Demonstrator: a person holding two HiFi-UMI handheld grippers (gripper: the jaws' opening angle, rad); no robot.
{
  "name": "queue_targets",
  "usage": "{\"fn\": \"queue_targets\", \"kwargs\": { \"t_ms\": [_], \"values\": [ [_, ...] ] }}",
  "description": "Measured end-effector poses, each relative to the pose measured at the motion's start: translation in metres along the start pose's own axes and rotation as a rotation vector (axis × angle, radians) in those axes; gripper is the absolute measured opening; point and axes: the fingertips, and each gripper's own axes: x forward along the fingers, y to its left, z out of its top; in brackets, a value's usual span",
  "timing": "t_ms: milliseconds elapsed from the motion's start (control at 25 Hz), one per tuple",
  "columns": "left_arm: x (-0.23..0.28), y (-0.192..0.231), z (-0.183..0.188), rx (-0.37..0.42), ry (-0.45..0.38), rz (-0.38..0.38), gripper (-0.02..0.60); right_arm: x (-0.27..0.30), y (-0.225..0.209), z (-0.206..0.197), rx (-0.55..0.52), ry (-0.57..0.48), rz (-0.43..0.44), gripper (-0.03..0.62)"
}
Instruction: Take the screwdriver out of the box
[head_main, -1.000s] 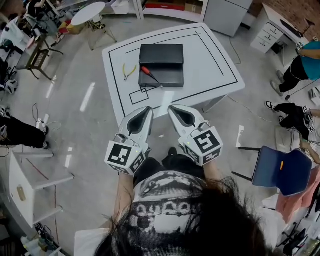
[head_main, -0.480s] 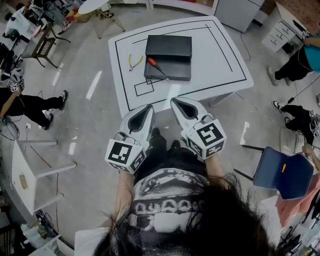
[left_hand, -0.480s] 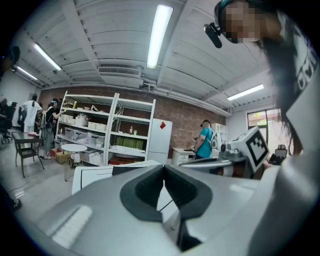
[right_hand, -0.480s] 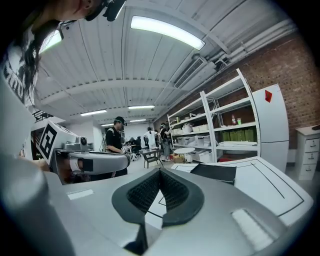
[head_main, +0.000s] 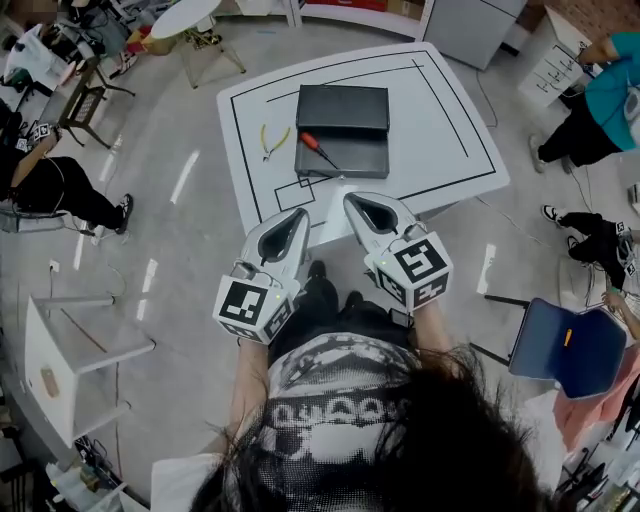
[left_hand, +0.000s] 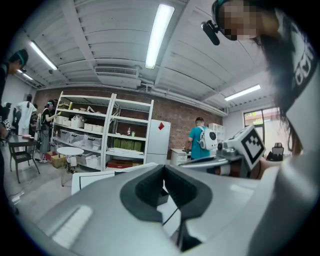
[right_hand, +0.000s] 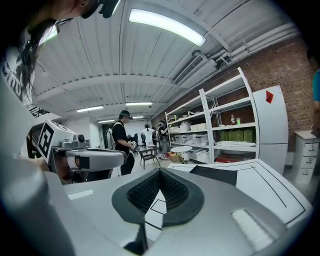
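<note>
Left gripper (head_main: 302, 214) and right gripper (head_main: 349, 197), jaws pressed together, empty, now nearer the table (head_main: 450, 130); screwdriver (head_main: 320, 148) still on box (head_main: 343, 108), reach pending.

One white tabletop (head_main: 440, 130) carries one black box (head_main: 343, 108). One red-handled screwdriver (head_main: 320, 150) lies on the box's near half. One pair of yellow-handled pliers (head_main: 272, 142) lies just left of the box. Two claws hang before the box's near side: left claw (head_main: 302, 214), right claw (head_main: 350, 197).
</note>
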Motion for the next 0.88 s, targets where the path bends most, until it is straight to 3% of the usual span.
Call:
{"fn": "queue_targets", "kwargs": {
  "t_ms": [440, 880],
  "values": [
    [0.032, 0.067, 0.007, 0.007, 0.007, -0.051, 0.000, 0.089, -0.044, -0.012, -0.020, 0.119, -0.044, 0.004],
    [0.051, 0.109, 0.008, -0.004, 0.018, -0.085, 0.000, 0.184, -0.081, -0.040, -0.079, 0.276, 0.005, 0.052]
  ]
}}
